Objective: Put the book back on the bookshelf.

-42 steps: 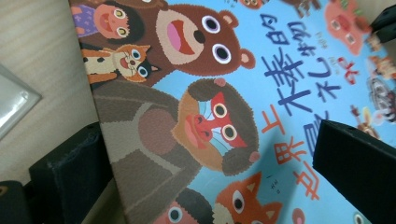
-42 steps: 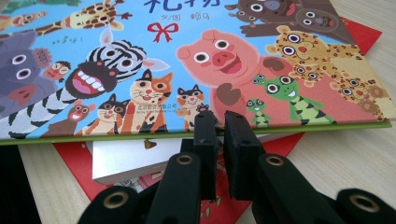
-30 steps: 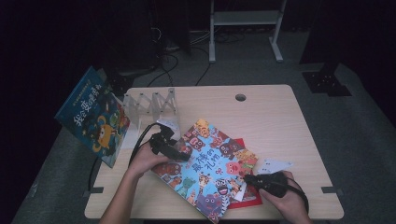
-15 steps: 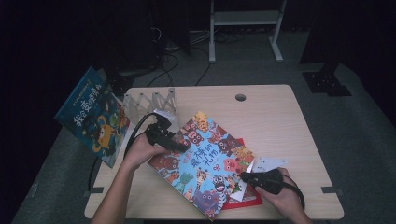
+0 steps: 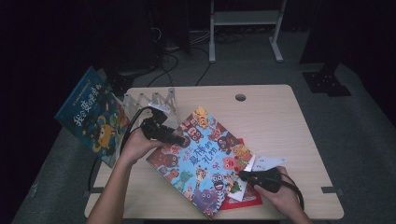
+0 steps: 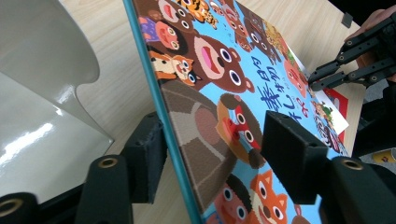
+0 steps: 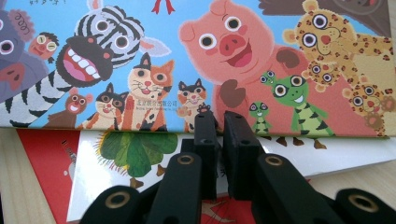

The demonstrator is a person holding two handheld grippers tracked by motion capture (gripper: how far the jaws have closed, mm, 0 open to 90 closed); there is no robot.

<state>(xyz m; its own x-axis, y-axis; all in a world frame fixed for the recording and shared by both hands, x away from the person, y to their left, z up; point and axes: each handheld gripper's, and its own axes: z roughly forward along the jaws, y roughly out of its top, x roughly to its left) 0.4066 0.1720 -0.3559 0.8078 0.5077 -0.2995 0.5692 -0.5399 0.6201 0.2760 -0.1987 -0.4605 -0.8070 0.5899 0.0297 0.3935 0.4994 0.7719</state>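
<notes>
Across the bench (image 5: 280,116), my left gripper (image 6: 212,158) jaws have been closing around the raised picture book (image 5: 201,158) spine edge; right gripper (image 7: 219,121) shut beside it. Next: pinch, lift toward the rack (image 5: 149,100).

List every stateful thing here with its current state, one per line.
Animal picture book: spine edge raised off the table, between the left tongs' jaws.
Left tongs: closing, pads not yet pressing.
Right tongs: shut, tips at the book's lower edge.
Blue book: leaning upright by the rack.
</notes>
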